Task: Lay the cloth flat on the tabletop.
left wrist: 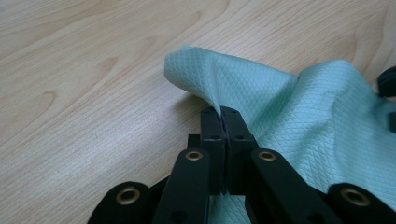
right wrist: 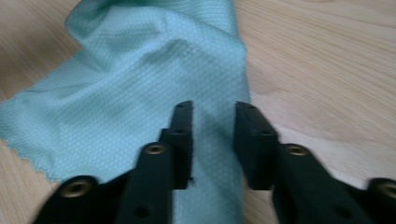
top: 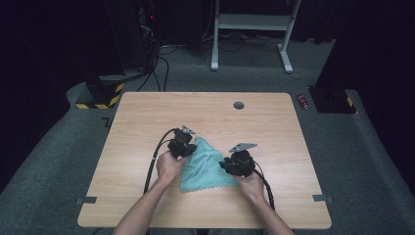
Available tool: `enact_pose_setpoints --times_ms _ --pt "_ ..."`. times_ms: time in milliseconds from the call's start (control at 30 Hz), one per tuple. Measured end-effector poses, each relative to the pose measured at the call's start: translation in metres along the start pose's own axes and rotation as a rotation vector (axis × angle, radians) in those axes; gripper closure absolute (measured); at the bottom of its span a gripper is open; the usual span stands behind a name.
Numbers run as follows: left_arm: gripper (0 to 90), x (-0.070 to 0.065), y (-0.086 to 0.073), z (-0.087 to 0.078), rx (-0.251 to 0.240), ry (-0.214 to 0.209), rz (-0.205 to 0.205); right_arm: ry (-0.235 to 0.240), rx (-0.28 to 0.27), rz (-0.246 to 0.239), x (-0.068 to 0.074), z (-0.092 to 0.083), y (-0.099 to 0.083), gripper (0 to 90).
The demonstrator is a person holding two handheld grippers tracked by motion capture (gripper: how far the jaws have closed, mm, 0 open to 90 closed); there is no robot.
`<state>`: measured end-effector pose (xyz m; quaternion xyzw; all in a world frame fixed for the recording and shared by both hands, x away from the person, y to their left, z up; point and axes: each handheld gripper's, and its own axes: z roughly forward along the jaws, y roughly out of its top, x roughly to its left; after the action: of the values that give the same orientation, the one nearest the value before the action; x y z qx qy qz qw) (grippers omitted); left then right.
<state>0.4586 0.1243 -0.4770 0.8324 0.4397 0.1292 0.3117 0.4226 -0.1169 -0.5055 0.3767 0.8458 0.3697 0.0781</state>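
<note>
On wooden table [top: 147, 122], left hand-held gripper [left wrist: 223, 114] pinches teal cloth [left wrist: 299, 112]; right hand-held gripper [right wrist: 212, 109] gapes partway over it.

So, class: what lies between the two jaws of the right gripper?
In the right gripper view, the right gripper has its jaws apart, and a strip of the teal cloth on the wooden table lies in the gap, unpinched.

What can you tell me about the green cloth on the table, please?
The green cloth is a thin, quilted-looking microfibre square with a scalloped edge, lying rumpled near the middle of the wooden table. The left gripper is shut on a raised fold; the right gripper straddles another edge, jaws apart.
</note>
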Motion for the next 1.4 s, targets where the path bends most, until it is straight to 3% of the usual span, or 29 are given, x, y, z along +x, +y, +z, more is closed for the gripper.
enact_pose_setpoints --times_ms 100,267,367,433,500,567,667,700,800,933,1000,1100,1200,1300,1400 --pt "88.9 0.002 0.001 -0.003 -0.015 -0.005 -0.005 0.017 0.018 -0.018 0.000 0.003 0.002 90.0" --pt "88.9 0.002 0.002 -0.008 -0.037 -0.010 0.000 -0.010 -0.016 -0.050 0.003 -0.007 0.005 90.0" --pt "88.9 0.001 0.003 -0.007 -0.039 -0.015 0.000 -0.041 -0.038 -0.011 -0.001 -0.009 0.007 69.7" --pt "88.9 0.000 0.003 -0.007 -0.041 -0.016 0.000 -0.033 -0.040 0.022 -0.006 -0.005 0.008 59.9" --pt "88.9 0.000 0.003 -0.008 -0.043 -0.019 -0.004 0.003 -0.033 0.061 -0.010 0.002 0.007 58.3" --pt "88.9 0.001 0.003 -0.009 -0.047 -0.018 0.004 0.021 -0.024 0.072 -0.012 0.008 0.006 64.7" --pt "88.9 0.001 0.003 -0.010 -0.053 -0.022 -0.001 0.043 -0.007 0.050 -0.011 0.011 0.006 86.0" --pt "88.9 0.001 0.004 -0.011 -0.058 -0.022 0.001 0.040 -0.010 0.036 -0.010 0.010 0.006 89.0" --pt "88.9 0.001 0.004 -0.016 -0.082 -0.018 0.009 0.001 -0.034 -0.003 -0.004 -0.002 0.008 89.6" --pt "88.9 -0.002 0.001 -0.025 -0.116 -0.030 0.005 -0.066 -0.075 -0.121 0.013 -0.028 0.011 89.5" --pt "88.9 -0.006 -0.008 -0.025 -0.094 -0.045 0.008 -0.064 -0.057 -0.176 0.026 -0.036 0.006 89.5" --pt "88.9 -0.012 -0.028 -0.022 -0.031 -0.057 0.023 -0.013 0.003 -0.245 0.046 -0.033 -0.012 89.5" --pt "88.9 -0.011 -0.045 -0.017 0.027 -0.050 0.024 0.045 0.049 -0.264 0.058 -0.025 -0.027 88.7" --pt "88.6 -0.007 -0.052 -0.016 0.046 -0.064 0.002 0.069 0.024 -0.242 0.056 -0.023 -0.032 71.9" --pt "88.5 -0.007 -0.051 -0.016 0.042 -0.057 0.000 0.053 -0.057 -0.154 0.040 -0.033 -0.024 68.9"
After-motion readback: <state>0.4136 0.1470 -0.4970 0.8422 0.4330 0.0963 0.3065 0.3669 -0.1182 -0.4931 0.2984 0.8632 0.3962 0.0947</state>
